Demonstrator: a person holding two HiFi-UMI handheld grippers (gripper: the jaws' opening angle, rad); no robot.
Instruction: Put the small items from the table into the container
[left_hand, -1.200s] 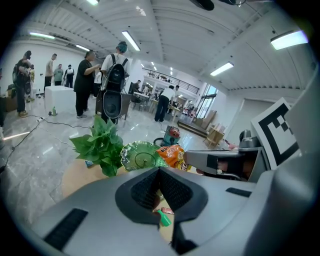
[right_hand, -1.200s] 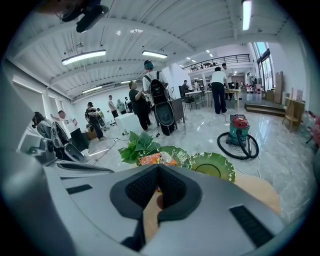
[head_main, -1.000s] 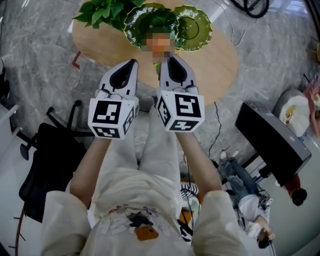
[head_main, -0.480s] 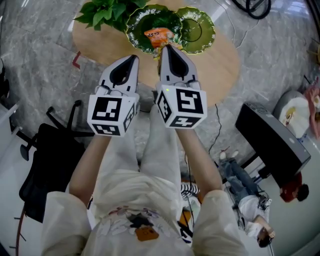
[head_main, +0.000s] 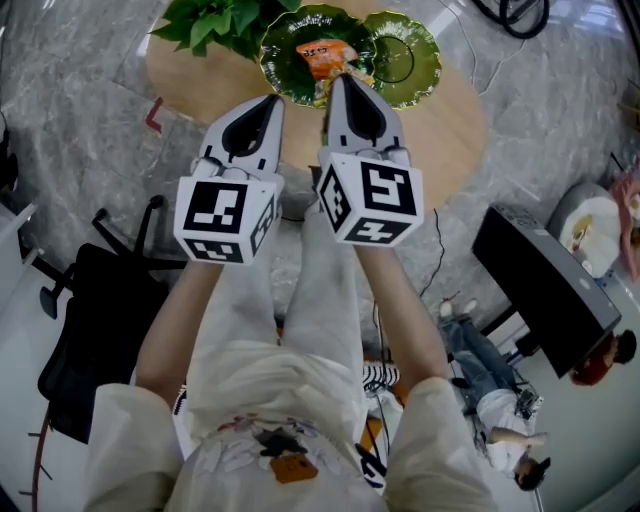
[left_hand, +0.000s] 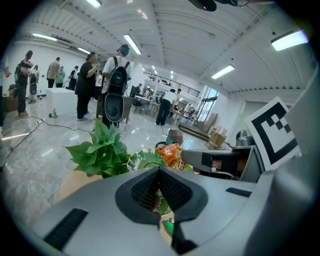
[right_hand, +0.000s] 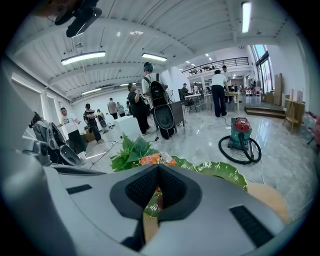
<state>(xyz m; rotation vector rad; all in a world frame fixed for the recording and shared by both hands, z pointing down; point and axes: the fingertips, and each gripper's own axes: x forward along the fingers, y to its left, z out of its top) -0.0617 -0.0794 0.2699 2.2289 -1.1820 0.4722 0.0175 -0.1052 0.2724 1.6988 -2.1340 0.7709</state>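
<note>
A round wooden table (head_main: 440, 125) carries two green leaf-shaped dishes. An orange snack packet (head_main: 325, 57) lies in the left dish (head_main: 278, 60); the right dish (head_main: 408, 62) holds nothing I can see. Both grippers hover side by side over the table's near edge, pointing at the dishes. My left gripper (head_main: 274, 100) is shut and holds nothing. The right gripper (head_main: 343, 78) is shut too, its tip just short of the packet. The packet (left_hand: 172, 154) also shows in the left gripper view, past the shut left gripper (left_hand: 160, 170), and a small green item (left_hand: 168, 227) shows below the jaws.
A leafy green plant (head_main: 205, 22) stands on the table left of the dishes. A black chair (head_main: 100, 320) is on the floor at left, a black case (head_main: 545, 285) at right. A vacuum cleaner (right_hand: 242, 137) and several standing people are beyond the table.
Both grippers have moved forward together towards the dishes, still shut. The right tip now reaches the near rim of the left dish.
</note>
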